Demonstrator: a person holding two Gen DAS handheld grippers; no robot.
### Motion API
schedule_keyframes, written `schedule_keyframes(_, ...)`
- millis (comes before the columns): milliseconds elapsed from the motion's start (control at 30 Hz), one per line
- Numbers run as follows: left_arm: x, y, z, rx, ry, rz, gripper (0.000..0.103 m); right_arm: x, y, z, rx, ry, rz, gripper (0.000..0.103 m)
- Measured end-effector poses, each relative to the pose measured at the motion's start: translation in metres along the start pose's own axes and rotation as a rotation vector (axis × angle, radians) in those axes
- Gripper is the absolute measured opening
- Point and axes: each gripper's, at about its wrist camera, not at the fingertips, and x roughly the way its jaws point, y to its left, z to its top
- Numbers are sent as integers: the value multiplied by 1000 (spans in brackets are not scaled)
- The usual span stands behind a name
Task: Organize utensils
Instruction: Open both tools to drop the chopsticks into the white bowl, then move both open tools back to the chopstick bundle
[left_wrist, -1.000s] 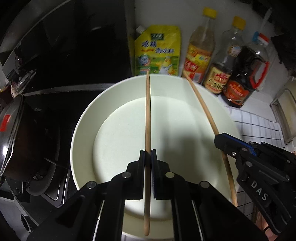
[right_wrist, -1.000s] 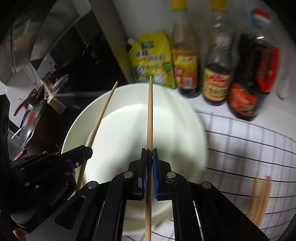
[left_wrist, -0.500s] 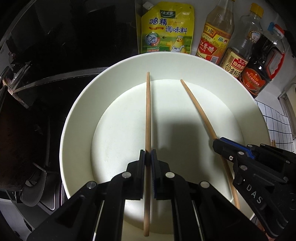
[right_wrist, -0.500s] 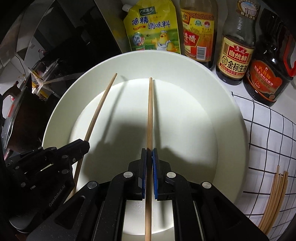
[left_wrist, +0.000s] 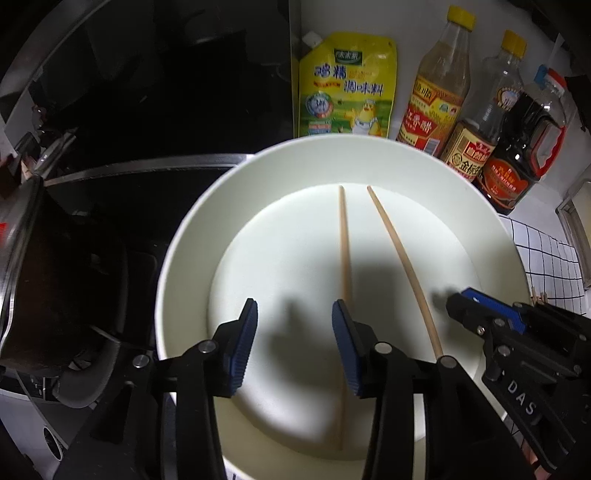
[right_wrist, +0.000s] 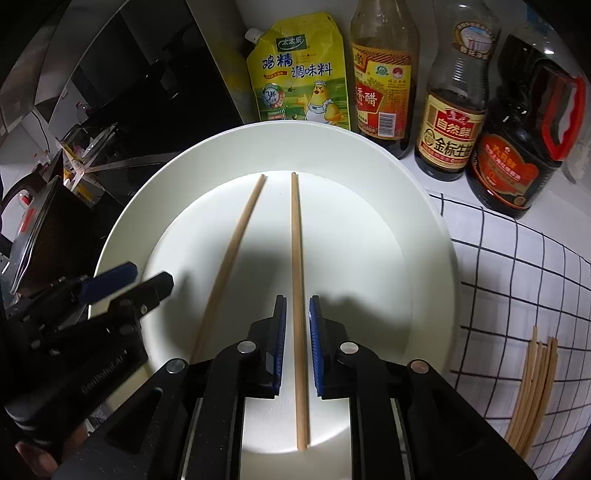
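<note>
Both claws have let go since a second ago: the left claw (left_wrist: 294, 317), clamped on its chopstick (left_wrist: 344, 251) then, is now opening with its jaws well apart, and that stick lies on the white plate (left_wrist: 184, 236) against the inside of the right-hand pad. Opening more narrowly, the right claw (right_wrist: 297, 310) has its chopstick (right_wrist: 296, 258) lying free in the gap between the pads, flat on the plate beside the other stick. More chopsticks (right_wrist: 532, 384) lie on the checked cloth (right_wrist: 517, 280) on the tabletop right of the plate.
</note>
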Motion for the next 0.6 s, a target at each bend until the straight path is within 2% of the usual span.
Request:
schedule_keyframes(133,-15,-2,-3,-1,-27,3,45,-14,-1,-6,7,-16,-6,15)
schedule_keyframes(200,-22,-3,-5,-4,-41,4,48,-24,-2,-11,11,-32,-12,22)
schedule_keyframes(367,-38,-4,-13,3,-76,-3,48,-41,-3,-21,20,-58,-13,23)
schedule_keyframes(467,-47,-5,-17,5,-93,-3,53,-50,-5,-27,31,-74,-18,31)
schedule_keyframes(600,-59,-5,-26,1,-108,-5,56,-63,-8,-37,42,-89,-22,31)
